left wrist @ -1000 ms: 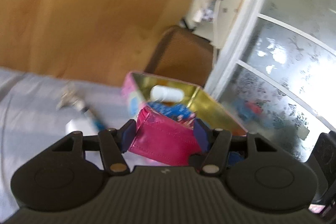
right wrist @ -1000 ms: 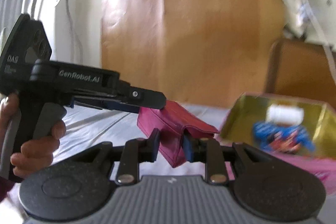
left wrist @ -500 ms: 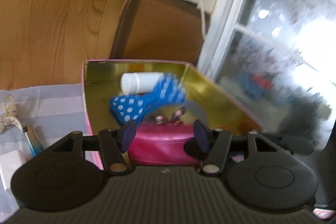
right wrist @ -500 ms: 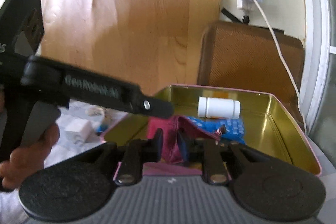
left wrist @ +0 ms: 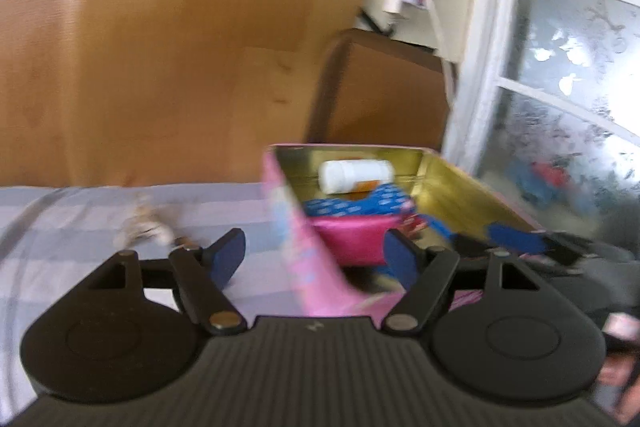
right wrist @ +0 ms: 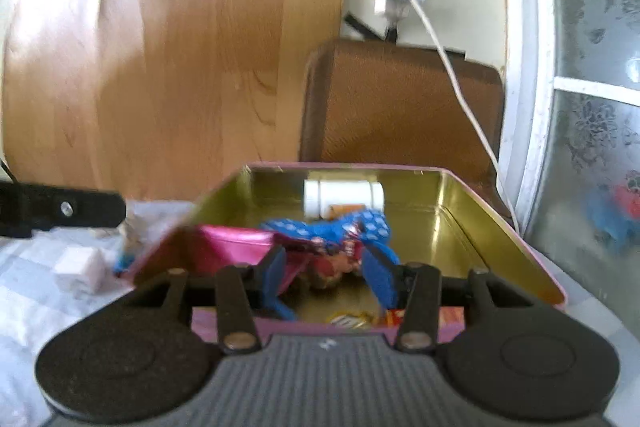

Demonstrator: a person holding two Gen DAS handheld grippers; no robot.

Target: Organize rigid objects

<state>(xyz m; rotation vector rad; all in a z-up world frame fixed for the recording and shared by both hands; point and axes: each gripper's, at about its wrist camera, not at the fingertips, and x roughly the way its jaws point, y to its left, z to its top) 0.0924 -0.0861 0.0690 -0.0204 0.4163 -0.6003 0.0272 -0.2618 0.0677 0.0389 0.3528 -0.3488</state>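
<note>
A magenta wallet (right wrist: 236, 243) lies in the open pink tin (right wrist: 520, 247), leaning on its left wall. Behind it lie a blue dotted pouch (right wrist: 340, 227) and a white bottle (right wrist: 344, 193). My right gripper (right wrist: 328, 271) hangs over the tin's near end. Its jaws are opening, the left pad just off the wallet's edge. In the left wrist view my left gripper (left wrist: 314, 255) straddles the tin's left wall (left wrist: 296, 227). Its jaws are opening too, with the wallet (left wrist: 348, 239) just beyond and free of the pads.
Keys and a small lighter (left wrist: 148, 227) lie on the striped cloth left of the tin, beside a white block (right wrist: 80, 263). A wooden headboard (left wrist: 180, 47) and a brown panel (right wrist: 400, 107) stand behind. A frosted window (left wrist: 560, 87) and a white cable (right wrist: 460, 87) are on the right.
Both grippers carried the magenta wallet over the tin, then their jaws widened and let it go. It now rests inside. The left gripper has drawn back to the left.
</note>
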